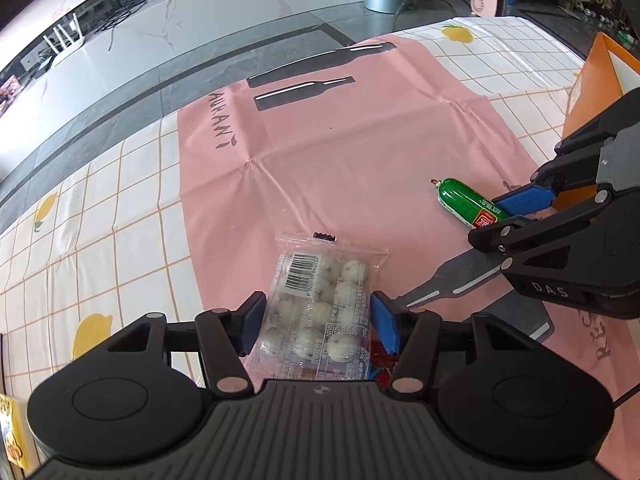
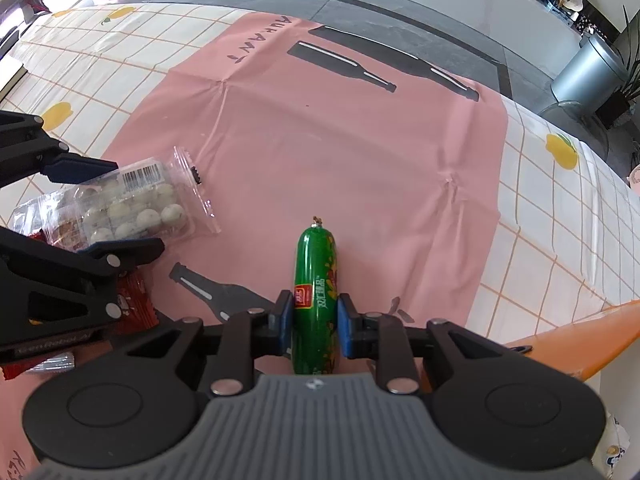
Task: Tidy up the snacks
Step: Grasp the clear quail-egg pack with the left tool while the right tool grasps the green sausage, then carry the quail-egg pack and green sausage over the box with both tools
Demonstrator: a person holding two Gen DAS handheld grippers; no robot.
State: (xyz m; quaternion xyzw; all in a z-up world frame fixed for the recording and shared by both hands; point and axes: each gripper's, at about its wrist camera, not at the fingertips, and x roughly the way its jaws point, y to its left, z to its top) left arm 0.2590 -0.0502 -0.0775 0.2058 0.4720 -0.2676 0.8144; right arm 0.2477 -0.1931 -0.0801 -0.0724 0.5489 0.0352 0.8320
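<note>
- Clear packet of white round sweets (image 1: 316, 300), barcode label upward, lying flat on the pink mat; its near half sits between the left jaws, pads at both sides.
- Green sausage stick (image 2: 316, 292), red label, clipped tip pointing away; its near half is clamped between the right jaws.

Left gripper (image 1: 318, 320): 2 blue pads flank clear bag of white balls (image 1: 320, 300) on pink mat (image 1: 340, 160), apparently touching its sides. Right gripper (image 1: 510, 210) clamps green sausage (image 1: 466, 202).
</note>
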